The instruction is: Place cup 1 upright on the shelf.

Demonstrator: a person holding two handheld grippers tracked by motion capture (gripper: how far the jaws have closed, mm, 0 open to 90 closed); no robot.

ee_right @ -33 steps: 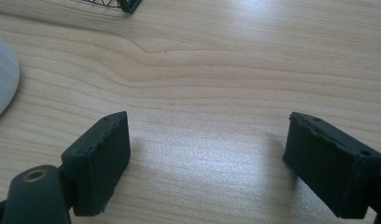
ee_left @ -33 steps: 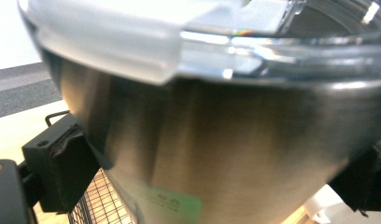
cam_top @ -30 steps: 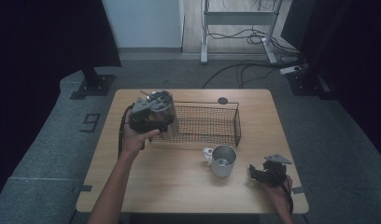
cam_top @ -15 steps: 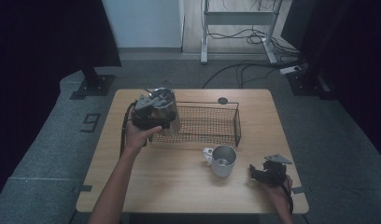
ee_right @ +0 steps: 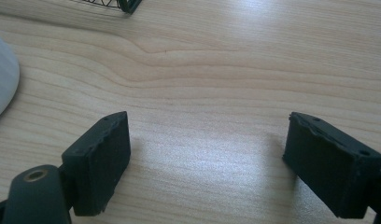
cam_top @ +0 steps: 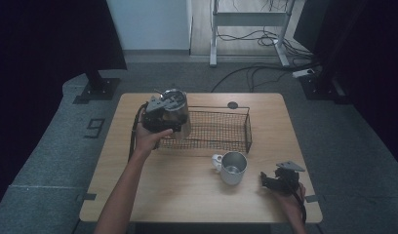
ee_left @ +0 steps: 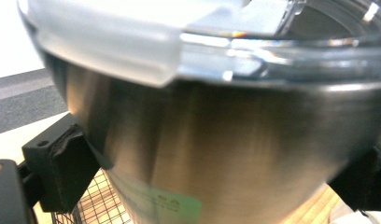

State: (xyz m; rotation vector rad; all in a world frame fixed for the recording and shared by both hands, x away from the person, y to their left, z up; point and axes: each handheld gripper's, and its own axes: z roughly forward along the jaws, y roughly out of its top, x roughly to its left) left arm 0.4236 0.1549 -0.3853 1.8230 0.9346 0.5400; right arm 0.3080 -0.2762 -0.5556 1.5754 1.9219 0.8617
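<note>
Left gripper (cam_top: 164,113) fingers (ee_left: 62,172) clamp the steel tumbler (ee_left: 216,144): rigid, slick, probably light; grip below the clear lid (ee_left: 132,42). Right gripper (ee_right: 212,163) fingers spread wide, holding nothing.

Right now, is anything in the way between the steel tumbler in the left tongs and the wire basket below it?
Nothing visible. The left tongs grip the tapered stainless steel tumbler with a clear lid over the left end of the black wire mesh basket, where no object lies. The steel mug stands outside, on the table.
</note>
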